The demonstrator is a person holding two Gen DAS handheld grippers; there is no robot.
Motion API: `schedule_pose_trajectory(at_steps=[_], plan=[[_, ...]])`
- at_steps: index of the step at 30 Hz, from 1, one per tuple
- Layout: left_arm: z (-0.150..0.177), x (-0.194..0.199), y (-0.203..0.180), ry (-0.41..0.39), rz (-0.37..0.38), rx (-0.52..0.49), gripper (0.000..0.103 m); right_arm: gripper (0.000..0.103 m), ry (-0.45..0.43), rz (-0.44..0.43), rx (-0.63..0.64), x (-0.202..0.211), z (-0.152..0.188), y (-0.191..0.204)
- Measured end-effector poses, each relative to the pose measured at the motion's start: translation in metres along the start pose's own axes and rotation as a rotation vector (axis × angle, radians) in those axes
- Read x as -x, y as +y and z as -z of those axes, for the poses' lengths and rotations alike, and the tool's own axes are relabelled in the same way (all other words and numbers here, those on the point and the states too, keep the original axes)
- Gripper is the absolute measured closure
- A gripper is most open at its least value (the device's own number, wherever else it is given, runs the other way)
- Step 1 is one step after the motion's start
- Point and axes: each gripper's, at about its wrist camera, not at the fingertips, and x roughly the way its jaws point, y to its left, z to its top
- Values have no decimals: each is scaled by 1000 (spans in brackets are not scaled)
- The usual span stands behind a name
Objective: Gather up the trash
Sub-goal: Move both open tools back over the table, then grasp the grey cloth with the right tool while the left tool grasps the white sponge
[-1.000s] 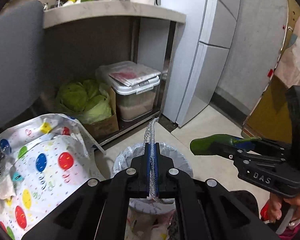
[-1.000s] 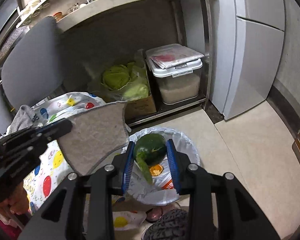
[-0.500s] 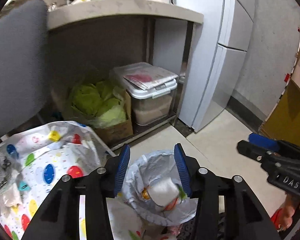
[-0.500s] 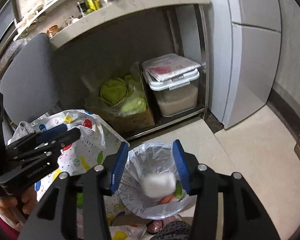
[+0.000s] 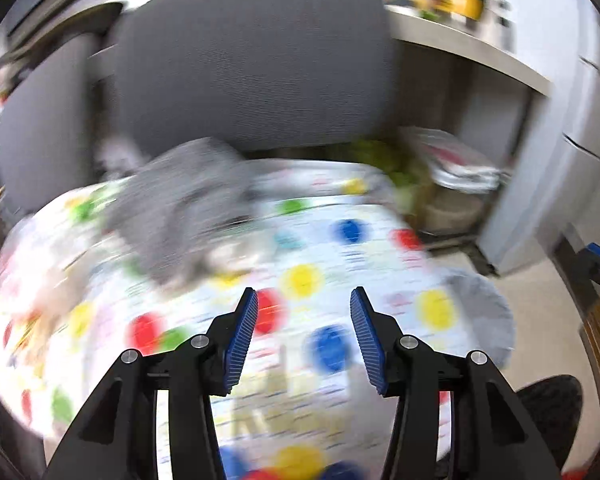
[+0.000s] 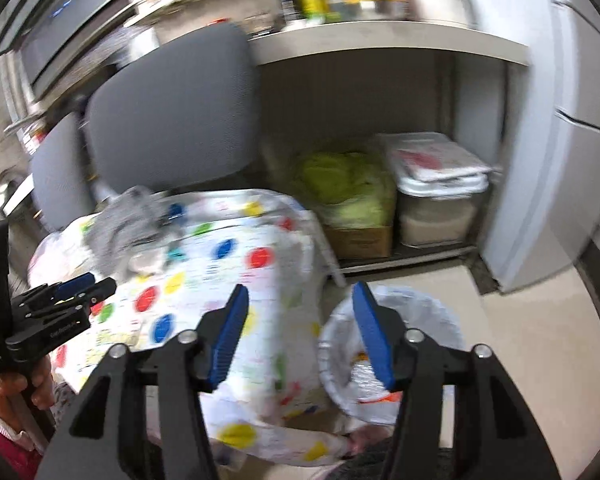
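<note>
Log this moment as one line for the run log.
left gripper: open, empty, over dotted tablecloth | right gripper: open, empty, jaws just opened | lined bin: holds trash

We see the trash bin (image 6: 392, 344), a small round one lined with a crinkled white plastic bag, standing upright on the pale floor just beside the draped edge of the polka-dot cloth. Inside we make out a silvery crumpled piece (image 6: 360, 376) and something orange (image 6: 384, 398) lower down. On the cloth, toward its far side, lies a rumpled grey heap (image 5: 180, 216), blurred, with a few pale scraps (image 6: 144, 260) near it; we cannot tell what they are.
</note>
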Motion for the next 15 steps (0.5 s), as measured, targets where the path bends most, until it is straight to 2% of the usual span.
schedule_pose_trajectory(at_steps=[2,6,13,14,15], plan=[[7,6,35,-2,-70,48,51,48,18,-40,36,-12,-5,26],[14,10,92,-4,-115,131,51,48,52,-122,123,-43,-16,85],[15,4,155,-14,-199,206,50,48,77,-199,234,-103,-38,166],[17,3,159,-14,-208,213,50,47,79,-208,242,-114,-42,175],[17,-1,170,-8,-222,223,50,38,78,-214,249,-124,-46,183]])
